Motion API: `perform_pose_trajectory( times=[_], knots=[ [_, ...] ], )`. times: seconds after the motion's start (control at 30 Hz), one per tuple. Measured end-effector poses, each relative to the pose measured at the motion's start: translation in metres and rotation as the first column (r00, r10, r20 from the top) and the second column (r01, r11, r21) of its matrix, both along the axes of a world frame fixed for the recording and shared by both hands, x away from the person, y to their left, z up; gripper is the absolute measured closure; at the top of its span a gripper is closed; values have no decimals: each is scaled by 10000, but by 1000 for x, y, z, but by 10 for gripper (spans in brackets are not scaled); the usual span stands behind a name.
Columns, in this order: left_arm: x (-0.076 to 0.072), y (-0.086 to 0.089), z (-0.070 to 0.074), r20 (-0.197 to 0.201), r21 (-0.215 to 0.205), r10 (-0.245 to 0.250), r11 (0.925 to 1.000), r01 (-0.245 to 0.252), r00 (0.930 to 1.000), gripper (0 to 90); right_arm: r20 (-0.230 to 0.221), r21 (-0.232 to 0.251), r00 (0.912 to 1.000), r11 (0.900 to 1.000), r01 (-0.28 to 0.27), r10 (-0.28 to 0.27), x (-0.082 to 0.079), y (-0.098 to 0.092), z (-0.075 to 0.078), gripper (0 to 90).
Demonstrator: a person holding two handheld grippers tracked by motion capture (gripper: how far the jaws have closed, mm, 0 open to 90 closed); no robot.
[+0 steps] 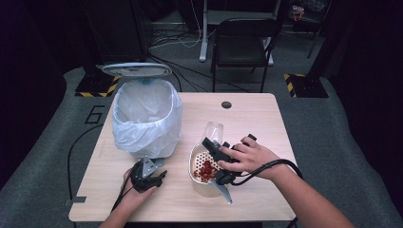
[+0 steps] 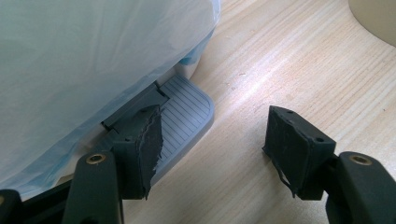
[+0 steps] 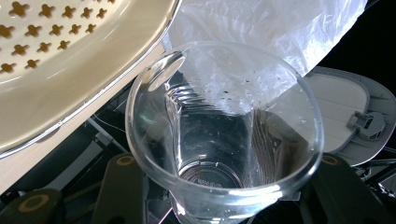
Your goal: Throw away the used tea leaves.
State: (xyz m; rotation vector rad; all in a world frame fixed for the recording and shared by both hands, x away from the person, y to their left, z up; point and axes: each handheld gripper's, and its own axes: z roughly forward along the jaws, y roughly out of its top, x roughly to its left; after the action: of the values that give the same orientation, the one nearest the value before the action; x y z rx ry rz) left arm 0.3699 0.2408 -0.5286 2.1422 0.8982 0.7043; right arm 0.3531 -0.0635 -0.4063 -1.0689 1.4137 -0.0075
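Note:
A bin point(image 1: 147, 118) lined with a white bag stands at the table's left, its lid point(image 1: 136, 70) raised. My left gripper point(image 1: 151, 172) is at the bin's foot. In the left gripper view its jaws point(image 2: 217, 140) stand apart with bare table between them, and the left pad rests on the grey ribbed pedal point(image 2: 187, 107). My right gripper point(image 1: 212, 145) is shut on a clear plastic cup point(image 1: 214, 130), tipped on its side over the far rim of a beige colander point(image 1: 194, 161) that holds red pieces point(image 1: 206, 170). The cup point(image 3: 224, 140) looks empty, with droplets inside.
The colander's perforated wall point(image 3: 70, 70) lies close to the cup's left in the right gripper view, with the bag point(image 3: 280, 37) and lid point(image 3: 345, 116) beyond. A cable hole point(image 1: 226, 104) sits near the table's far edge. A black chair point(image 1: 240, 40) stands behind the table.

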Motion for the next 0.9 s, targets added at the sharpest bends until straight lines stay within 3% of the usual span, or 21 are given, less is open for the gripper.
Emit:
perform_pose_trajectory(
  times=[0.1,0.13,0.2,0.37,0.53,0.57,0.63,0.67,0.7,0.9],
  knots=[
    [0,0,0,-7,18,-11,10000,11,10000,366,-41,-16,10000,10000,19,-19,0,0,1,505],
    [0,0,0,-7,-1,-8,10000,8,10000,367,-220,521,9998,9986,18,-7,0,0,-1,505],
    [0,0,0,8,-59,17,10000,-17,10000,366,-326,811,9995,9967,-7,34,1,-1,-2,504],
    [0,0,0,14,-85,30,10000,-30,10000,366,-399,742,9992,9972,10,20,0,0,-2,503],
    [0,0,0,75,-50,13,10000,-12,10000,366,-869,1083,9962,9940,135,-40,0,1,3,502],
    [0,0,0,83,-39,11,10000,-10,10000,366,-921,807,9956,9965,235,-160,0,2,8,503],
    [1,1,1,186,150,-61,9999,58,9998,366,-1019,747,9945,9967,315,-238,-1,3,9,502],
    [1,1,1,183,144,-58,9999,55,9998,367,-1179,610,9928,9977,295,-221,-1,3,11,502],
    [1,2,2,138,332,-146,9993,142,9998,366,-1232,886,9924,9959,187,-77,0,4,15,501],
    [1,1,1,69,163,-54,9999,52,10000,366,-2131,1347,9768,9895,518,-221,6,3,26,500]
  ],
)
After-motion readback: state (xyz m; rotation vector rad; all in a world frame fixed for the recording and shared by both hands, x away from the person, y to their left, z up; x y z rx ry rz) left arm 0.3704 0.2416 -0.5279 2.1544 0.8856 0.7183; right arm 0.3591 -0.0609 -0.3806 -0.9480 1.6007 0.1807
